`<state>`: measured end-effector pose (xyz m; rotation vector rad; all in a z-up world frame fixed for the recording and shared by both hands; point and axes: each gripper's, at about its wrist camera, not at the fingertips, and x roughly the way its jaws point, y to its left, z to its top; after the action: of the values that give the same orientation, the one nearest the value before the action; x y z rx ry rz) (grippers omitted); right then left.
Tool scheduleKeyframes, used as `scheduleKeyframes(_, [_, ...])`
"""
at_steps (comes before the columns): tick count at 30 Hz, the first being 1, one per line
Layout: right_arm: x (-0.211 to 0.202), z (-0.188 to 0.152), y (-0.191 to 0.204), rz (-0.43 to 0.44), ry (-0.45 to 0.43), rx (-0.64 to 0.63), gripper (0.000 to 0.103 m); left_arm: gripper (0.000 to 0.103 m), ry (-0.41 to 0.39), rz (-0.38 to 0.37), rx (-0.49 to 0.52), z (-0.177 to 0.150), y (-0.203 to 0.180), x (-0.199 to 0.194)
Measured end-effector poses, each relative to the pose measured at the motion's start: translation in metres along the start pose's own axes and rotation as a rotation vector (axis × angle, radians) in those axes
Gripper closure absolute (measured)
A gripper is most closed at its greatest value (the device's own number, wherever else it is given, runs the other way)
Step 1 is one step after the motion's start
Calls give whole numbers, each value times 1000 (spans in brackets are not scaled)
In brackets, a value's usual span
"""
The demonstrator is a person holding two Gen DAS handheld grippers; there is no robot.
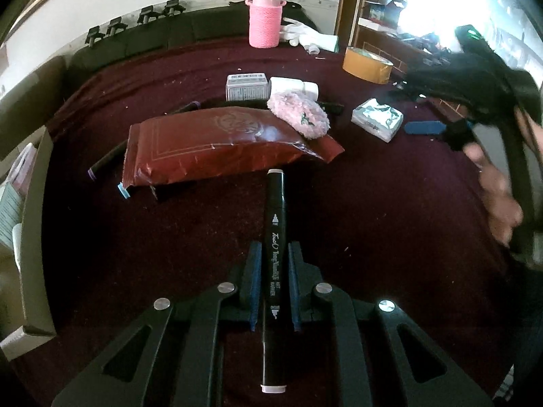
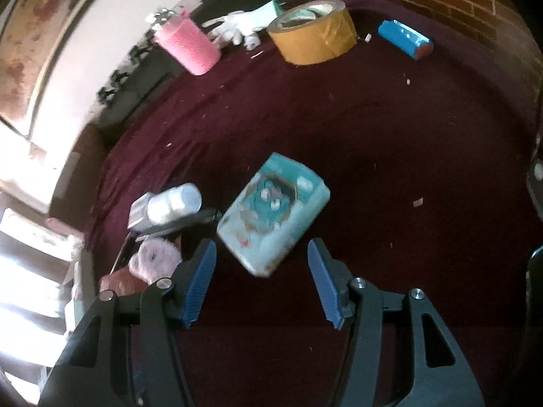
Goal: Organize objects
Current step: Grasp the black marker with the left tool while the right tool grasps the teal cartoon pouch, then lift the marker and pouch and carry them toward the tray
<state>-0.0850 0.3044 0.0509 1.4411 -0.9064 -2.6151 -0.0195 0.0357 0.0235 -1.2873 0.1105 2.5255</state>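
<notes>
My left gripper [image 1: 274, 249] is shut on a black art marker [image 1: 274, 234] that points forward above the dark red tablecloth [image 1: 373, 220]. Its white tip ends near a red foil packet [image 1: 217, 146]. A pink fluffy pad [image 1: 298, 113] lies on the packet's far right end. My right gripper [image 2: 263, 247] is open and empty, held above a light blue tissue pack [image 2: 275, 210], which also shows in the left wrist view [image 1: 377, 118]. The right gripper and the hand on it appear blurred at the right edge of the left wrist view [image 1: 492, 156].
At the back stand a pink bottle [image 1: 265, 22], white gloves [image 1: 305, 35] and a yellow tape roll [image 1: 367, 64]. A small grey box [image 1: 247, 86] and white bottle [image 1: 293, 87] lie behind the packet. More markers [image 1: 107, 162] lie left. A blue cylinder [image 2: 405, 39] lies far right. A cardboard box [image 1: 34, 224] stands left.
</notes>
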Motion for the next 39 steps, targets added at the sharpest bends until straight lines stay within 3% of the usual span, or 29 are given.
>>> scheduleKeyframes(4, [20,23,11,-106,20,46,41,91,-2,-12,-11,0,2,1])
scheduleKeyframes(5, [26,29,17,-172,15,35,41,91,-2,-15,-13,0,3,1])
scheduleKeyframes(9, [51,37,41,-331,41,-81,40,91,-3,-10,-10,0,2,0])
scheduleKeyframes(12, [56,30,54,-378,46,-193,40,91,-3,-12,-12,0,3,0])
scheduleKeyframes(14, [55,22,53,-392,39,-241,46,91,-3,-5,-7,0,2,0])
scheduleKeyframes(15, [52,17,53,-406,31,-278,54,91,-2,0,-3,0,1,0])
scheduleKeyframes(19, [35,-3,42,-373,-6,-344,60,90,3,44,28,-1,-6,0])
scheduleKeyframes(23, [13,-17,30,-279,-81,-328,61,90,3,70,30,-1,-10,1])
scheduleKeyframes(30, [-17,-16,27,-86,-173,-290,61,92,-10,33,-23,-1,0,-2])
scheduleKeyframes(34, [-25,-18,31,-16,-174,-284,61,92,-21,-55,-142,-3,14,-11])
scheduleKeyframes(39, [-32,-31,49,41,-191,-348,61,91,-90,-35,-158,-4,16,-37])
